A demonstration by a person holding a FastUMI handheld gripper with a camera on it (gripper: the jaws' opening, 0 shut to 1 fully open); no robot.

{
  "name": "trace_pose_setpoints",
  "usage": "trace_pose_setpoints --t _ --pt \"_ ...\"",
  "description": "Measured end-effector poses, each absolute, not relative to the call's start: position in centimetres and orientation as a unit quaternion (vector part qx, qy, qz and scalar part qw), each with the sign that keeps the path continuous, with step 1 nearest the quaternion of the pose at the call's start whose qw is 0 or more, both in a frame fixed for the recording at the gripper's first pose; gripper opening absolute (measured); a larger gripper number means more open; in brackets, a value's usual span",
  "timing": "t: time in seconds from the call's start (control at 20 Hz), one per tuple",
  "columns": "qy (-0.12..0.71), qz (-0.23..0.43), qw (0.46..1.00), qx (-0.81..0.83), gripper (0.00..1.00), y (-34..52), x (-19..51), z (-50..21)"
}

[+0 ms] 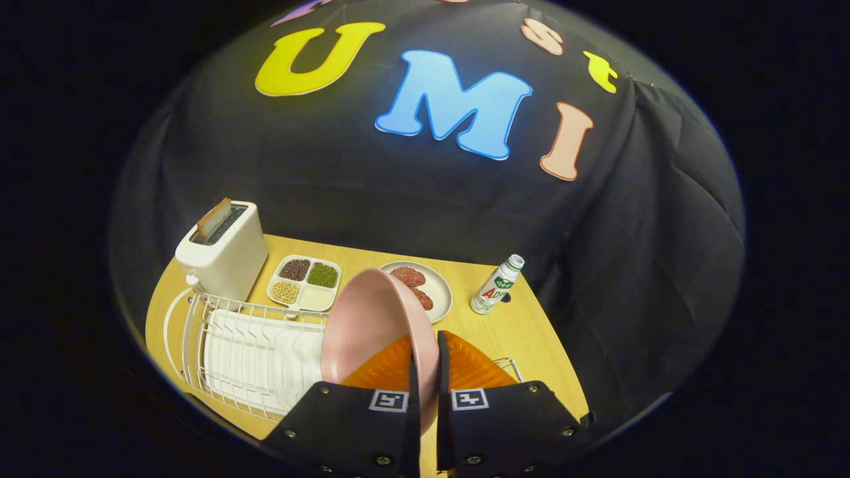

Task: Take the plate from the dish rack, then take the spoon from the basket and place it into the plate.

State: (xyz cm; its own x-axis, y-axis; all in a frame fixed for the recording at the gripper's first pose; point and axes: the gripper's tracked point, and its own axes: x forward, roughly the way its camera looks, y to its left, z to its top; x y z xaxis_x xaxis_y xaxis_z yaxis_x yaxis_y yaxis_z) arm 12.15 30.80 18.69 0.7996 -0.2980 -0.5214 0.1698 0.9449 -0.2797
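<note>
My tongs (425, 372) are clenched on the pink plate's (372, 325) rim, holding it on edge just above the rack (246, 352), so I judge setting it flat on the desk (524, 332) comes next.

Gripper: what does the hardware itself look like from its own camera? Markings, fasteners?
The gripper has two flat, angular plates side by side, each carrying a square black-and-white coded tag near its inner edge, with small round screw heads along the plate edges. Two narrow fingers run forward from between the plates.
</note>
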Motion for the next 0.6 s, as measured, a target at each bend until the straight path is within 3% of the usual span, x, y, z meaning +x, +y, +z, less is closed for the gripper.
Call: trace_pose_setpoints --t 0.6 --pt "0.275 -0.081 0.958 -0.020 0.09 21.5 4.9 21.2"
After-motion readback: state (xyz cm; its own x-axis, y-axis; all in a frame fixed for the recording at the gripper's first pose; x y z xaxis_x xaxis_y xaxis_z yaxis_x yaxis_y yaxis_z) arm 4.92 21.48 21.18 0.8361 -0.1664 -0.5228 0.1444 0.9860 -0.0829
